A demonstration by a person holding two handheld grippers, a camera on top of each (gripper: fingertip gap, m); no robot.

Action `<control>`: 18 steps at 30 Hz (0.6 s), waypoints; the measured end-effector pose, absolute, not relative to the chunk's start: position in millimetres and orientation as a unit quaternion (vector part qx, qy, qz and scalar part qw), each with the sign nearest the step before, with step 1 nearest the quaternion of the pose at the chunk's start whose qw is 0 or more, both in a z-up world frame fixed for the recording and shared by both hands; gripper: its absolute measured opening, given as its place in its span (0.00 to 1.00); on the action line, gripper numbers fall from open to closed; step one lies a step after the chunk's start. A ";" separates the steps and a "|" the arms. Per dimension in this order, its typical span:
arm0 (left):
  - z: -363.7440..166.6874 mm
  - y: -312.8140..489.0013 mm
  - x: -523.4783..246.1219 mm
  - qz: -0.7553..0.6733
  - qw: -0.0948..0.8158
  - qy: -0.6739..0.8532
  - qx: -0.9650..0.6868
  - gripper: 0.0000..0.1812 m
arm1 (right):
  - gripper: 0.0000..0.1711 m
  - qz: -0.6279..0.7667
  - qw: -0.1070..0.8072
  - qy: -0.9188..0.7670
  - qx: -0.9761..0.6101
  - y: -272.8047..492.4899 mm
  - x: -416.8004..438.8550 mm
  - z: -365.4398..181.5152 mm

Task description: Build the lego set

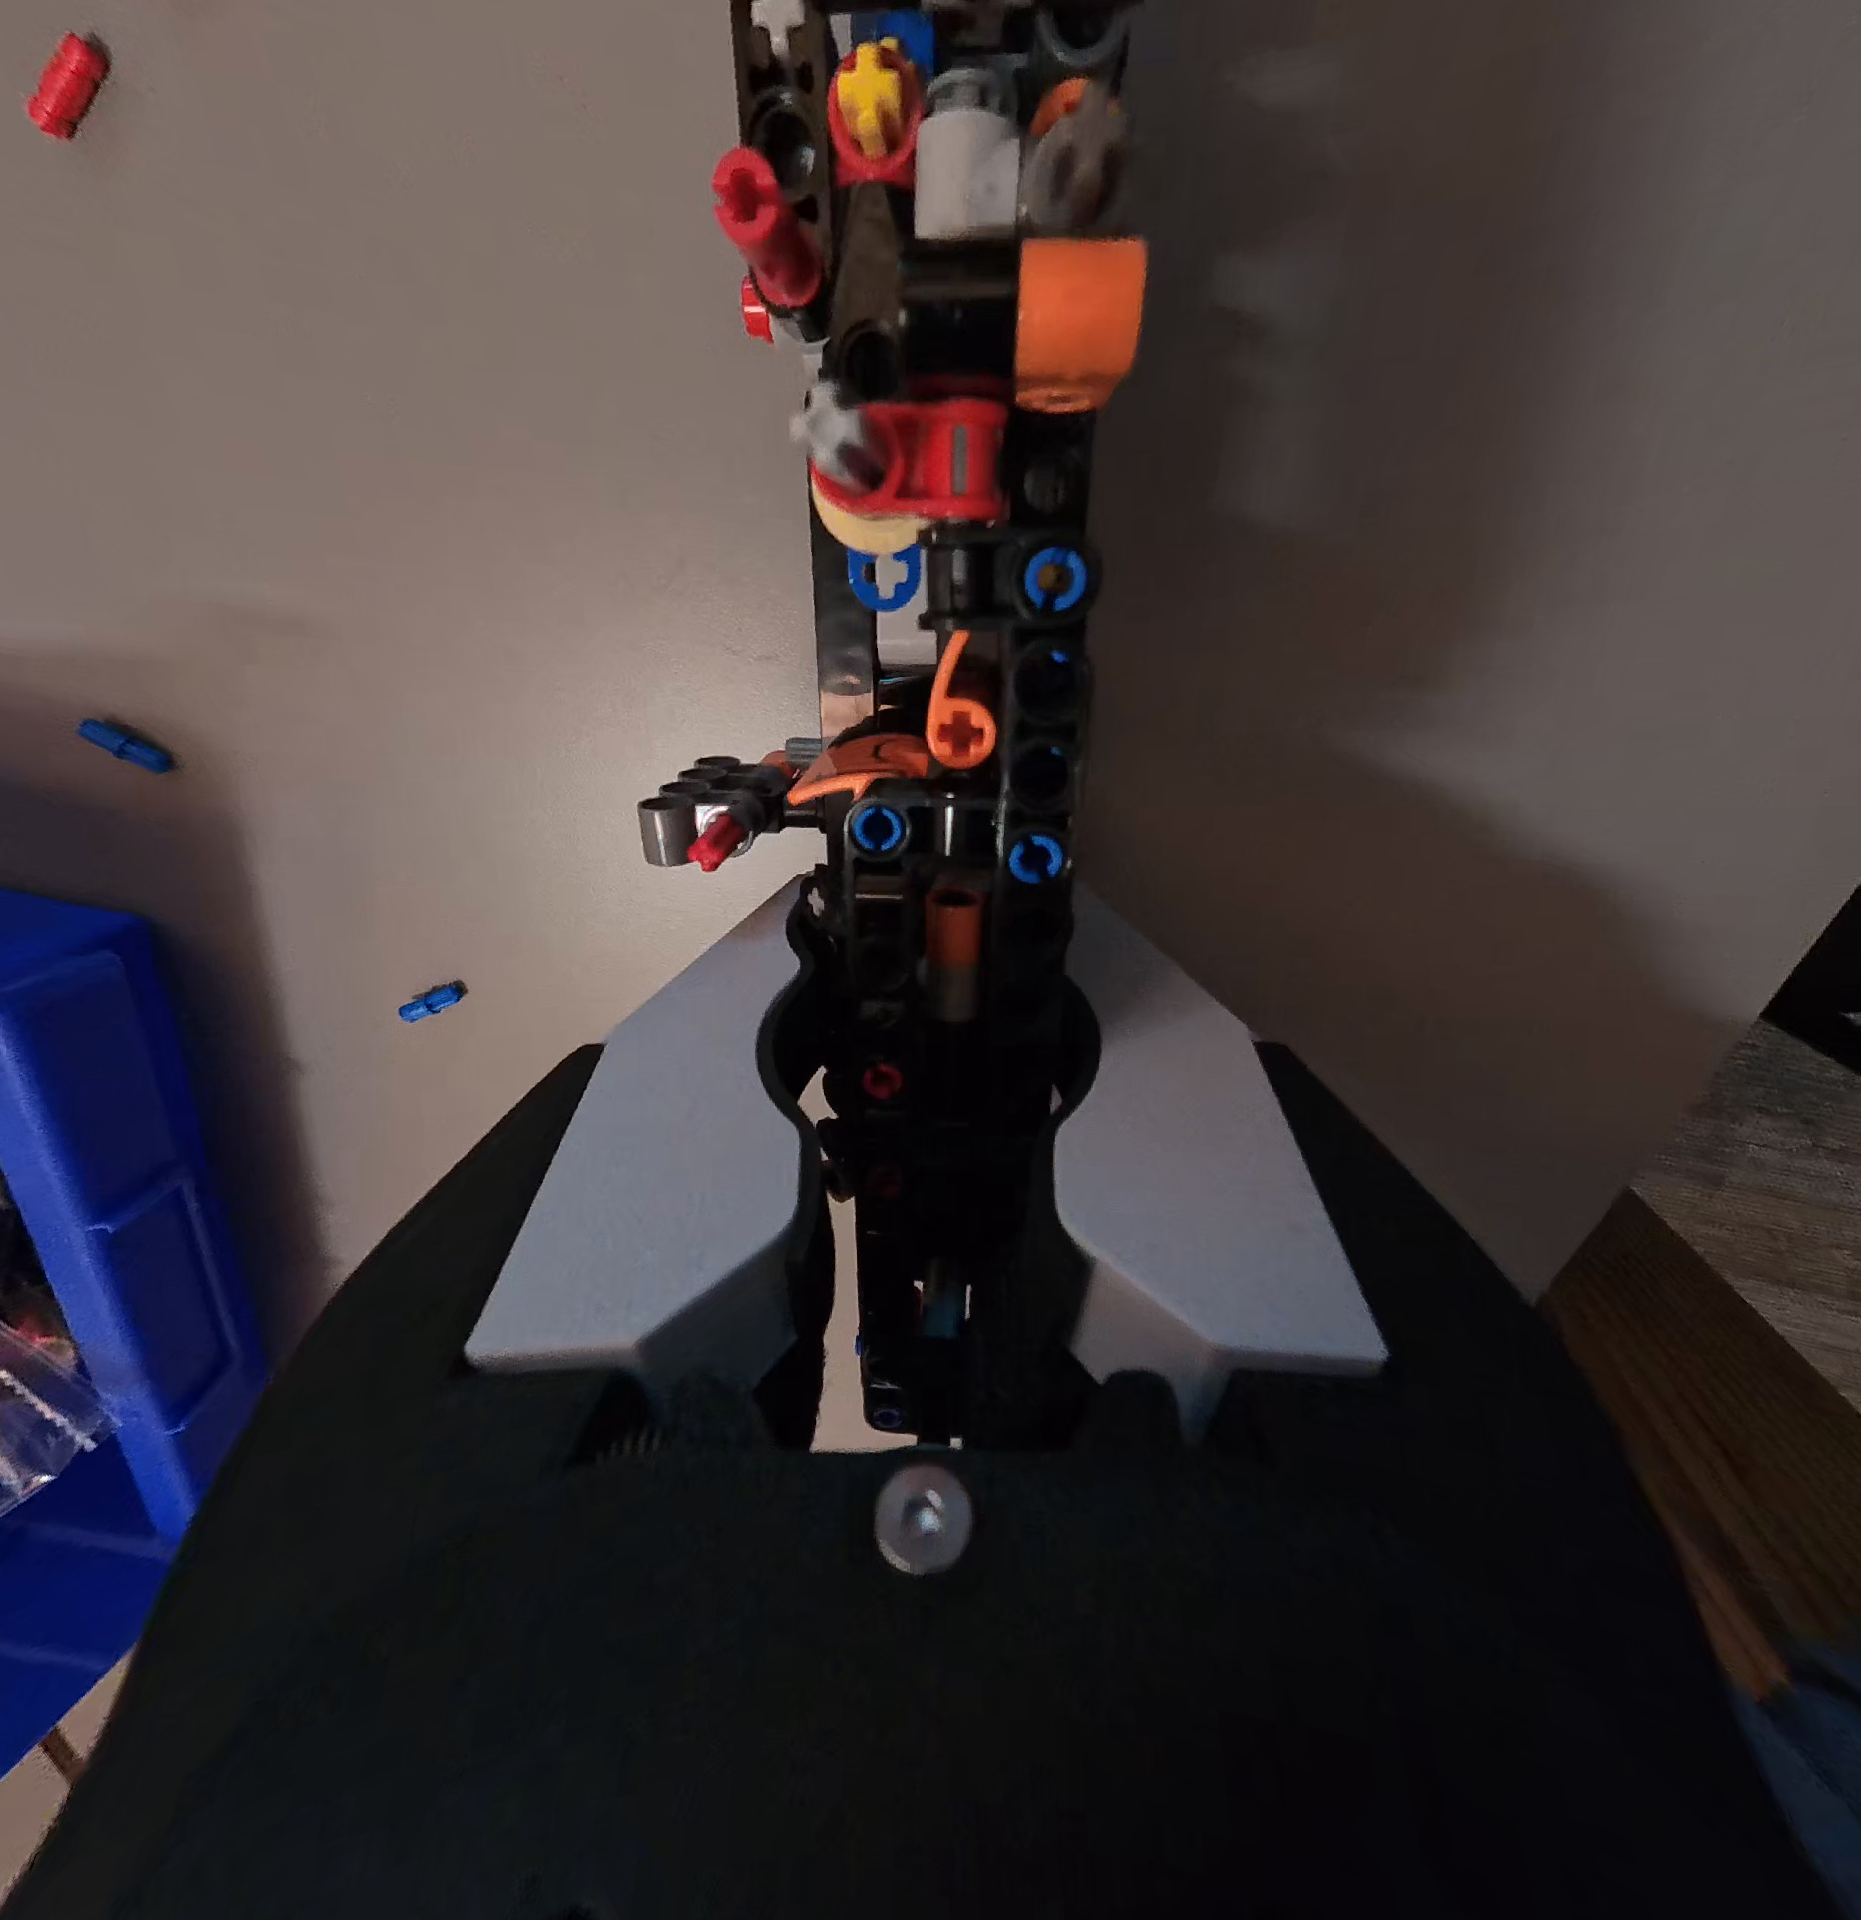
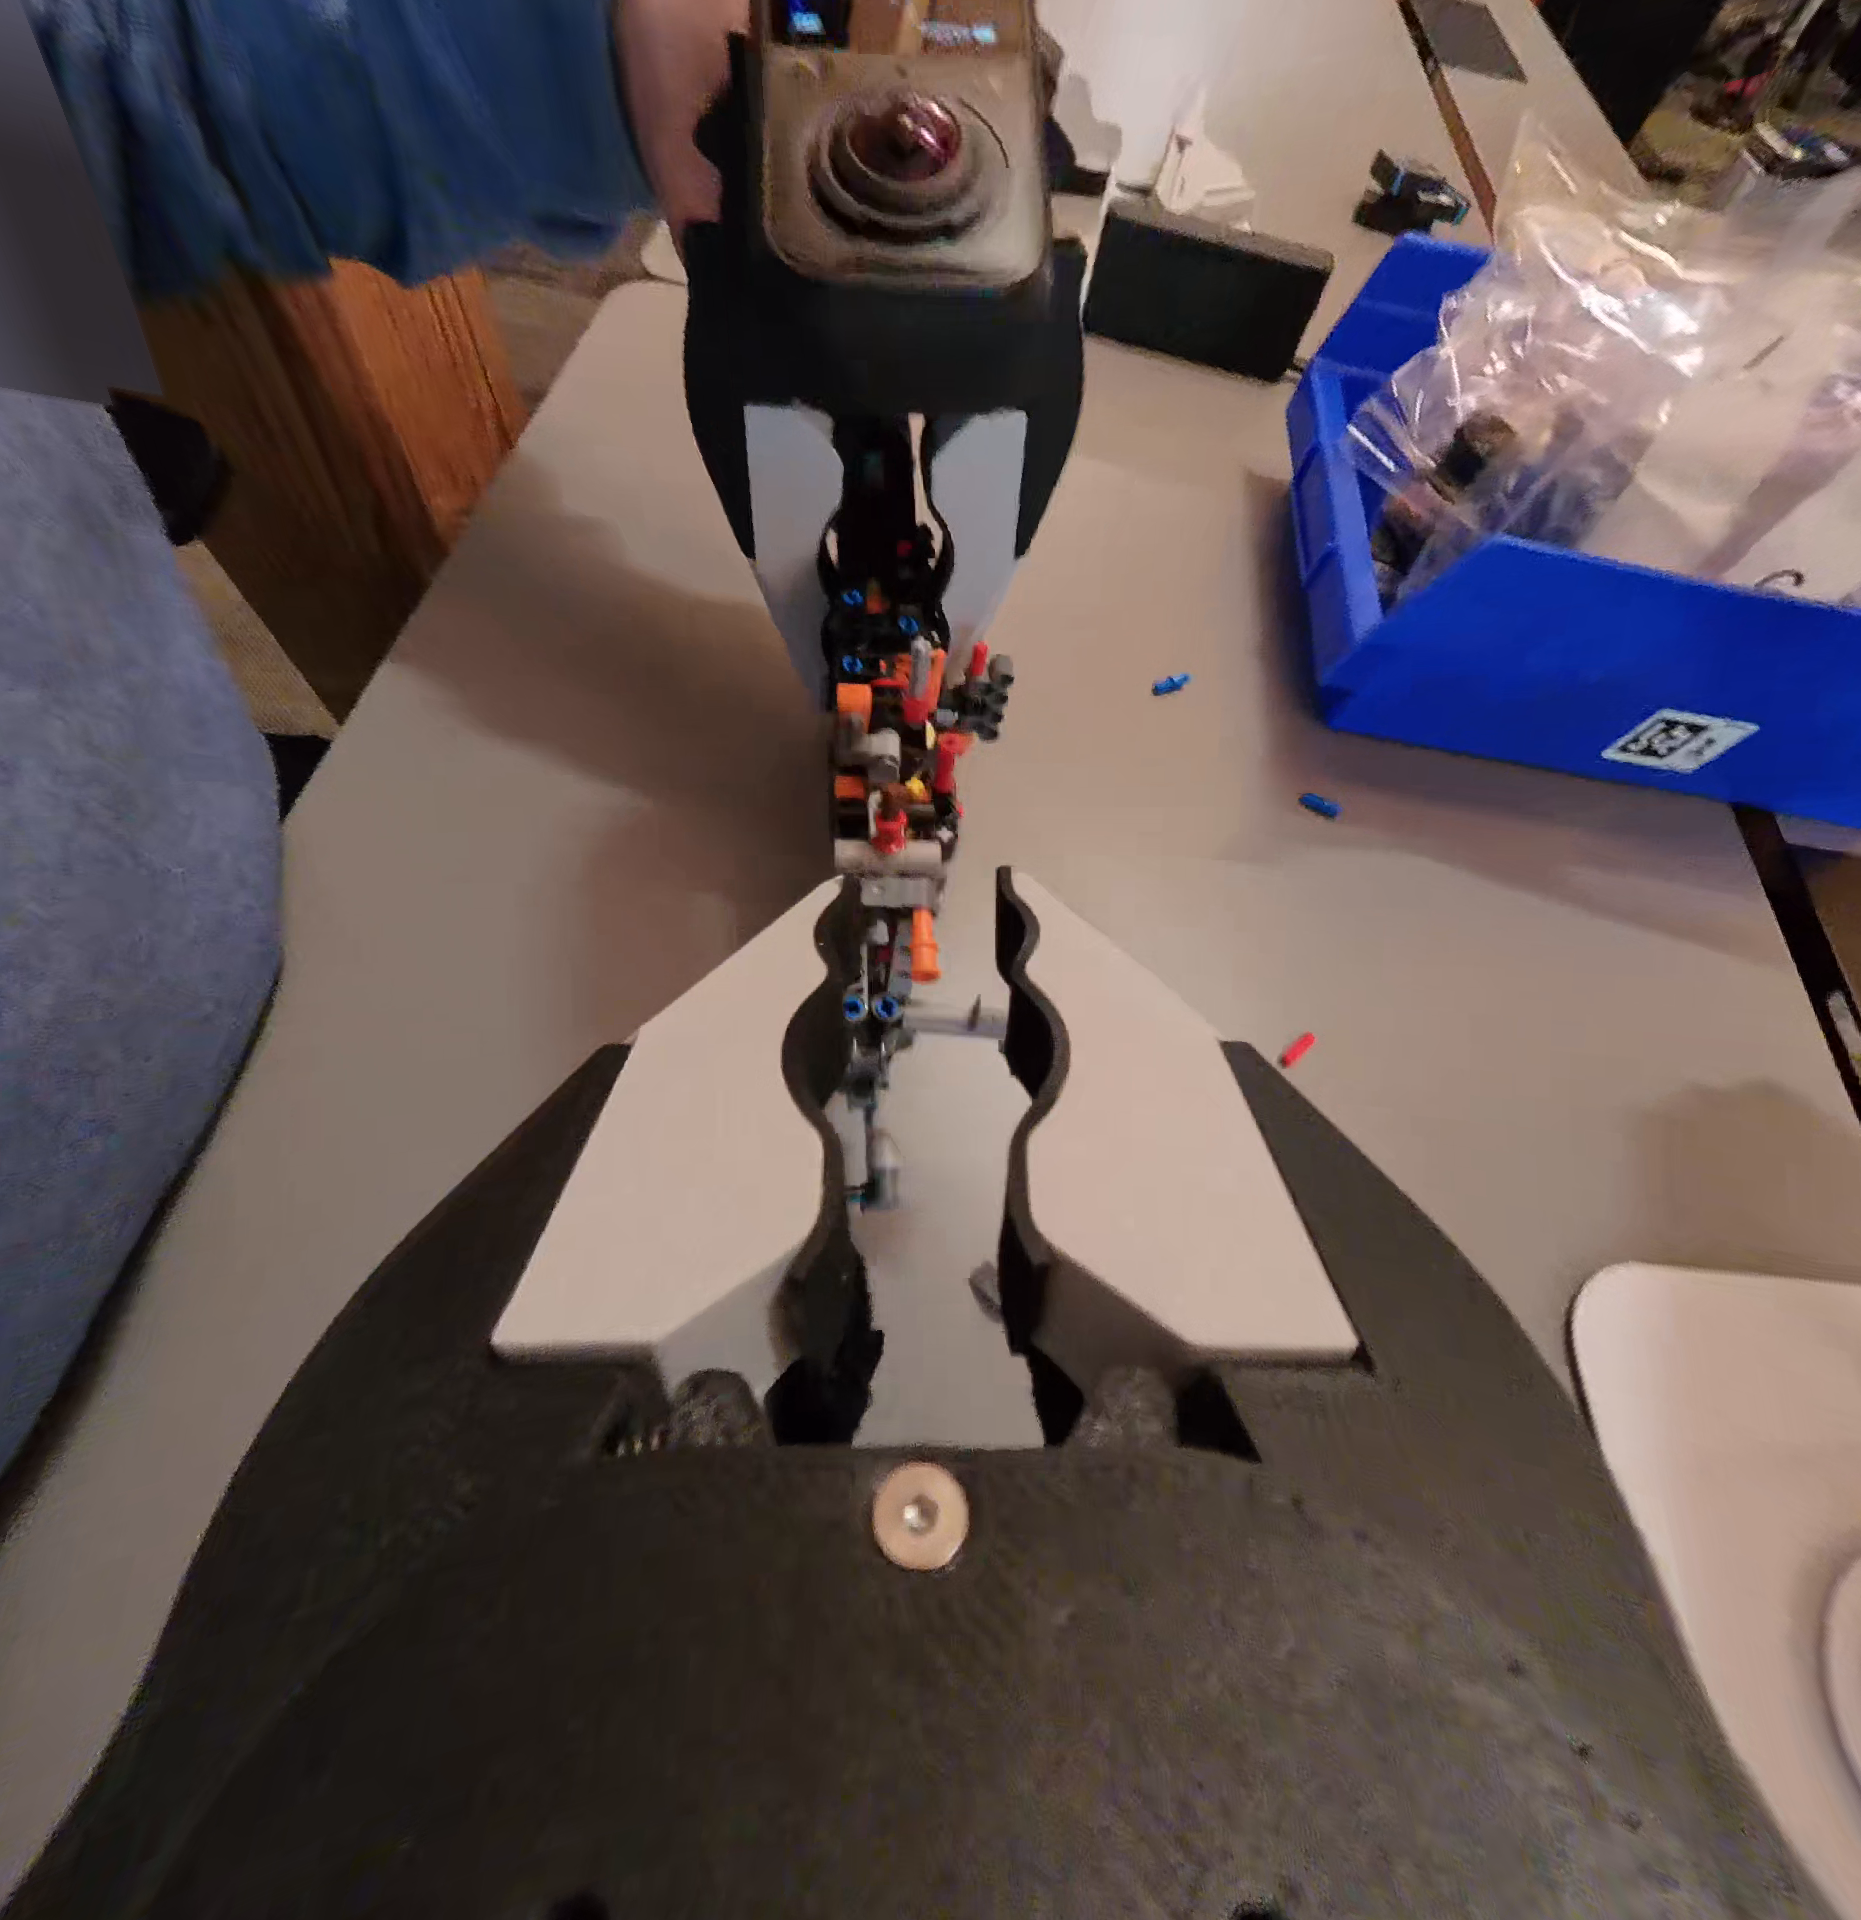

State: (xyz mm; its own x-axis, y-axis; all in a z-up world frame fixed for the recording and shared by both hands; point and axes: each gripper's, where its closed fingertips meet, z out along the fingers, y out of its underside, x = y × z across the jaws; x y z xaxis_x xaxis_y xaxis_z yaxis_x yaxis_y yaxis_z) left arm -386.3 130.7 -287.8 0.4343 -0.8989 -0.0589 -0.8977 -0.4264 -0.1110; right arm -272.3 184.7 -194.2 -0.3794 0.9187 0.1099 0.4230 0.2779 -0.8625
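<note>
A blue plastic bin [image 1: 84, 1226] sat at the left. The left gripper [image 1: 931, 1049] clamped the long black, red and orange lego assembly [image 1: 947, 540] above the beige table [image 1: 438, 468]; the right gripper [image 2: 921, 935] stood parted around its far end.

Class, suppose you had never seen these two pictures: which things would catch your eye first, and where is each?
First, the long black lego assembly, studded with red, orange and blue parts, clamped at one end in the left gripper and reaching between the fingers of the open right gripper. Next, the blue bin with clear bags, at the table's right side, loose blue pins beside it.
</note>
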 end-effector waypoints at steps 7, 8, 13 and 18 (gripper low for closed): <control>-286.7 132.3 -386.2 0.064 0.103 0.528 -0.841 0.19 | 0.17 0.379 0.308 -0.711 -0.505 170.5 -254.2 -207.0; -286.7 133.1 -385.0 0.082 0.115 0.524 -0.840 0.19 | 0.17 0.376 0.311 -0.709 -0.508 166.6 -252.3 -209.7; -285.8 141.7 -383.1 0.217 0.193 0.514 -0.807 0.19 | 0.16 0.367 0.356 -0.685 -0.519 160.4 -239.2 -215.0; -284.4 140.6 -378.5 0.326 0.254 0.509 -0.755 0.19 | 0.14 0.371 0.353 -0.672 -0.535 150.1 -220.9 -231.5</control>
